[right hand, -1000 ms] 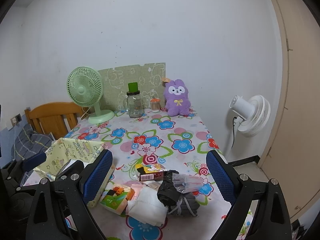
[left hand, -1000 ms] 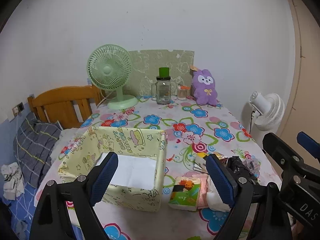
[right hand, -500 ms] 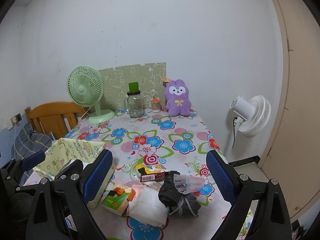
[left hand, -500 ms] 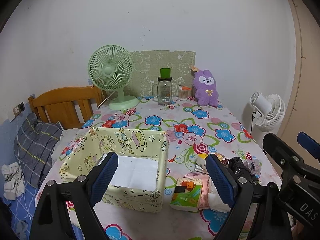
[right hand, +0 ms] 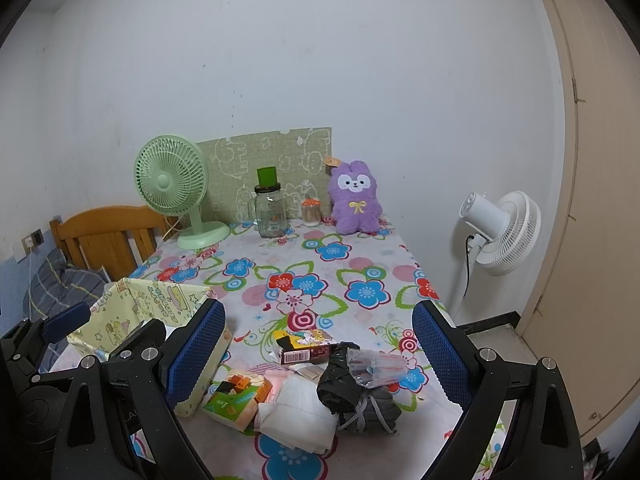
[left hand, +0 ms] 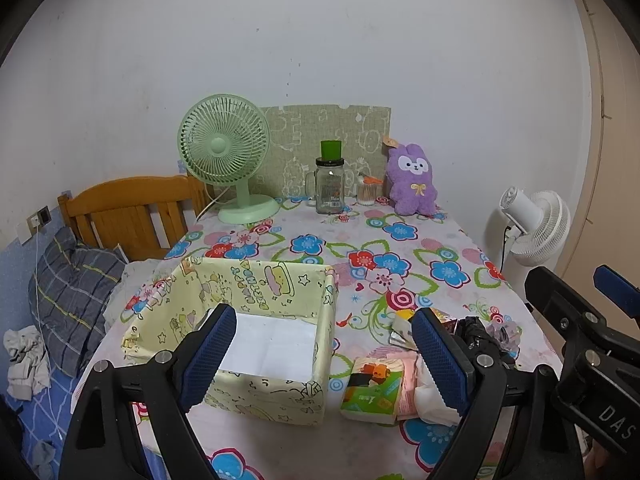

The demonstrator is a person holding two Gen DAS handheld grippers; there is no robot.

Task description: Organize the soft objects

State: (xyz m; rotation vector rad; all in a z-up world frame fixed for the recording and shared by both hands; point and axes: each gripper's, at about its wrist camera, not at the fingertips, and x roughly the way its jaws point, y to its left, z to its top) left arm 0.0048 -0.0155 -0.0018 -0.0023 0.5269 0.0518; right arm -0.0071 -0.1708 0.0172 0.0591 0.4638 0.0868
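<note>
At the far edge of the table (right hand: 360, 264), which has a flowered cloth, a green desk fan (left hand: 224, 148) stands on the left side. Behind it a green patterned board (left hand: 324, 132) leans on the white wall (right hand: 320, 60). In front of the board there is a glass jar (right hand: 272, 214) with a green cup on its lid, and just beside it a small container (right hand: 311, 212) with an orange top. On the floor at the right of the table stands a white fan (right hand: 500, 232), near a beige door (right hand: 600, 200). At the left there is a wooden headboard (left hand: 128, 212) and a grey checked pillow (left hand: 72, 292) below it.
</note>
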